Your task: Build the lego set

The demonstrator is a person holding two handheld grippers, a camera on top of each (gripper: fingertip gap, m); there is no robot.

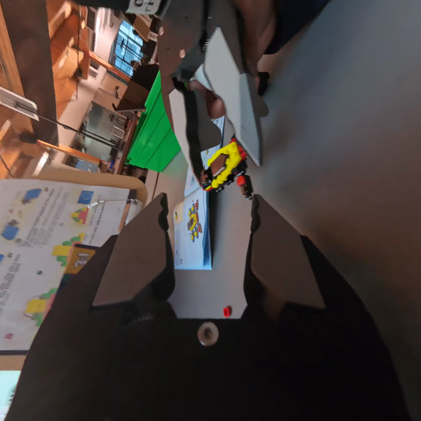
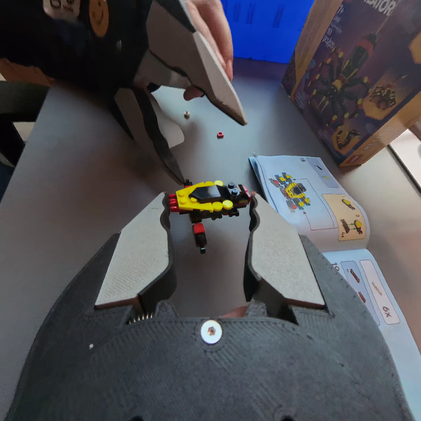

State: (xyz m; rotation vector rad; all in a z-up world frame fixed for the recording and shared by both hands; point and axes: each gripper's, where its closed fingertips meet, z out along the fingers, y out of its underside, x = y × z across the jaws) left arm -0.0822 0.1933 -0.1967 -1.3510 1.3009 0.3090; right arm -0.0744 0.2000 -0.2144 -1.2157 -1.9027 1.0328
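Right gripper (image 2: 209,200) fingers clamped on yellow-black lego model (image 2: 208,200), seemingly lifted off surface (image 2: 79,182). Left gripper (image 1: 209,205) fingers apart, empty, near model. Instruction booklet (image 2: 307,200) just beside model.

A workshop-like office: grey table (image 2: 91,159), wooden shelving (image 1: 63,57), tall windows (image 1: 126,47), green bins (image 1: 155,132) and a printed poster (image 1: 45,227) behind.

Lego model (image 2: 208,201) on table (image 2: 91,182), booklet (image 2: 319,205) right, box (image 2: 355,77) behind
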